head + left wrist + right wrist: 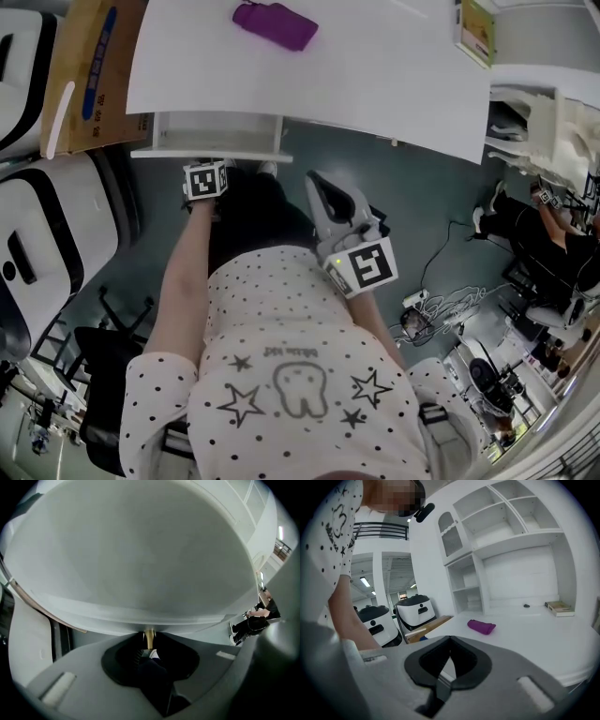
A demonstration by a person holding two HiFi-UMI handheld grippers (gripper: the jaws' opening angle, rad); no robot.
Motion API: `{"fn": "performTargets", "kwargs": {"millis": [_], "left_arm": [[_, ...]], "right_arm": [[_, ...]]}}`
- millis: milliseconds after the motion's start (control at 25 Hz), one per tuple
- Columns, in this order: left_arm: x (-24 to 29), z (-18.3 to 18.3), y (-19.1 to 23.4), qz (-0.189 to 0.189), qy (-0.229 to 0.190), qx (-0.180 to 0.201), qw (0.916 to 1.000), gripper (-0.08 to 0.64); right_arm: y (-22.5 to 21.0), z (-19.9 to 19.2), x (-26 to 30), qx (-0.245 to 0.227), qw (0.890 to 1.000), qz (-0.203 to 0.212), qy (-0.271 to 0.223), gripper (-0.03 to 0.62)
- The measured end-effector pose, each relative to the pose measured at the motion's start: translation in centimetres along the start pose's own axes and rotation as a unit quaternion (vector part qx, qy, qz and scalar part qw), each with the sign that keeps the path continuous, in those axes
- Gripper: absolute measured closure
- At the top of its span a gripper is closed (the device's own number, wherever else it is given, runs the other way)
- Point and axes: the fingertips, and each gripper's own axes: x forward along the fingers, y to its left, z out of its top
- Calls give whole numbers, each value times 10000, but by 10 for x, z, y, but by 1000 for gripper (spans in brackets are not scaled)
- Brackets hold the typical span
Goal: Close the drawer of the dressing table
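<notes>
The left gripper (208, 169) seems clamped on the brass knob (149, 636) of the open drawer (211, 142), under the front edge of the dressing table (375, 84), ready to push it in, while the right gripper (319, 186) hangs closed and empty.

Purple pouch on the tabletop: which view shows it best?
The head view: the purple pouch is largest there, seen from above. The right gripper view shows it smaller, side-on. The left gripper view misses it.

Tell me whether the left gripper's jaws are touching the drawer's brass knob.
Touching. The left gripper view shows the left gripper with jaws closed on the brass knob, no gap either side.
</notes>
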Motion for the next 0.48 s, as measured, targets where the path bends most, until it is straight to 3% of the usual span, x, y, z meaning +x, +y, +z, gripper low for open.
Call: {"fn": "performTargets", "kwargs": {"millis": [480], "left_arm": [[4, -2, 4, -180, 153, -45, 9997, 474]], "right_arm": [[2, 2, 14, 42, 10000, -21, 22, 595]]}}
